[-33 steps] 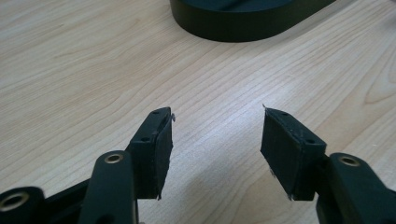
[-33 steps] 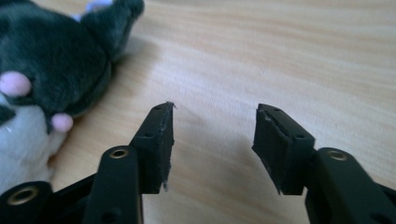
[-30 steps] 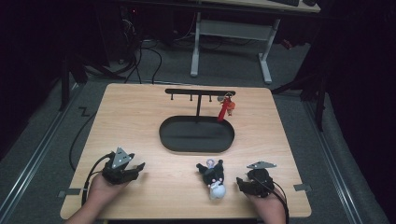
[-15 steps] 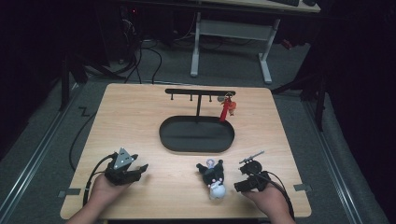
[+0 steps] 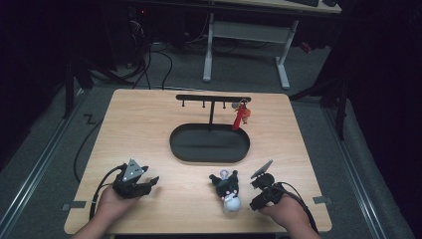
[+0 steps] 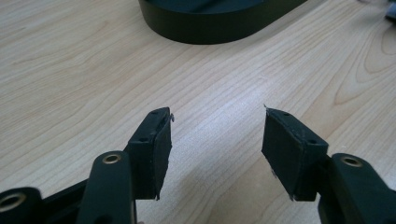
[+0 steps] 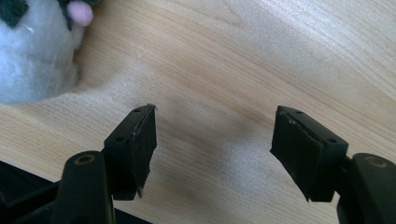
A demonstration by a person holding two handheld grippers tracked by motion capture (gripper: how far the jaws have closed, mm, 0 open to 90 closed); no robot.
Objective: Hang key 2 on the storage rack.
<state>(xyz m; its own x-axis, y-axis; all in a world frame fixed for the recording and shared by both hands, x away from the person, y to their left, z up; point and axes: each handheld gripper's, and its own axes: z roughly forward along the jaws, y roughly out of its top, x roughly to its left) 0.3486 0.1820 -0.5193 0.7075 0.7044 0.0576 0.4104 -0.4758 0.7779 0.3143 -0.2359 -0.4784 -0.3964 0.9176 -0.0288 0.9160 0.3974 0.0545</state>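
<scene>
Now both grippers' jaws apart & empty, right gripper (image 5: 260, 191) just opened beside small black-and-white plush toy (image 5: 228, 191), w/ pickup left.

Bare tabletop (image 5: 164, 209) between hands; oval tray (image 5: 209, 144), plush toy (image 5: 228, 191) obstruct.

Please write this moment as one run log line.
left gripper: open, empty | right gripper: jaws just opening, empty | plush toy: on table
</scene>
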